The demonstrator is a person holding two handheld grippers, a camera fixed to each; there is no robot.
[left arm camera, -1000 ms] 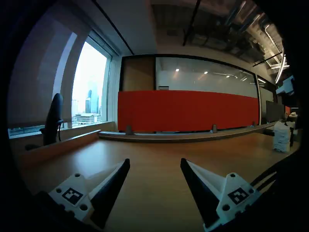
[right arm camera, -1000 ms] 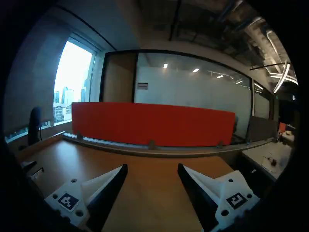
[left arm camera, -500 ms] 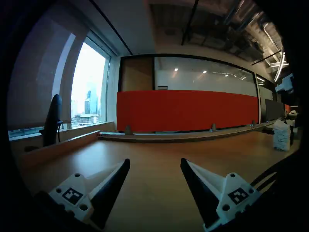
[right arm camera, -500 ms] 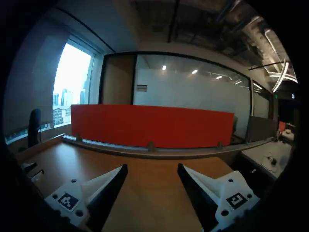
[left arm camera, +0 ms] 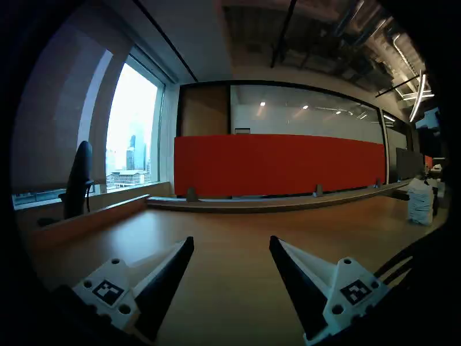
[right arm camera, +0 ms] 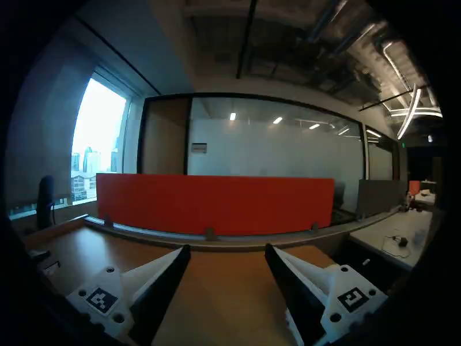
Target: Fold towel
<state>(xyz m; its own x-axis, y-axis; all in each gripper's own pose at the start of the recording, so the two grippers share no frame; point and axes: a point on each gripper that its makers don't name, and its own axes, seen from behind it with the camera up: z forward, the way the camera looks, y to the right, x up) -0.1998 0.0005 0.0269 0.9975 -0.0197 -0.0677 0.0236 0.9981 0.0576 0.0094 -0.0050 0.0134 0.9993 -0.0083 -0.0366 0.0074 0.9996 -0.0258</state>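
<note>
The left gripper (left arm camera: pixel 231 239) and right gripper (right arm camera: pixel 227 247) hover over the wooden tabletop (left arm camera: pixel 230 300), each wide open, nothing between the fingers; one red divider (left arm camera: pixel 276 164) runs across the far side; one white bundle (left arm camera: pixel 420 202) stands upright far right — towel or not, I cannot tell.

One desk (left arm camera: pixel 230 248), one red divider (left arm camera: pixel 276 164), one chair (left arm camera: pixel 79 176).

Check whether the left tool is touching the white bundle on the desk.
Apart. In the left gripper view, bare desk lies between the left tool and the white bundle far off.
</note>
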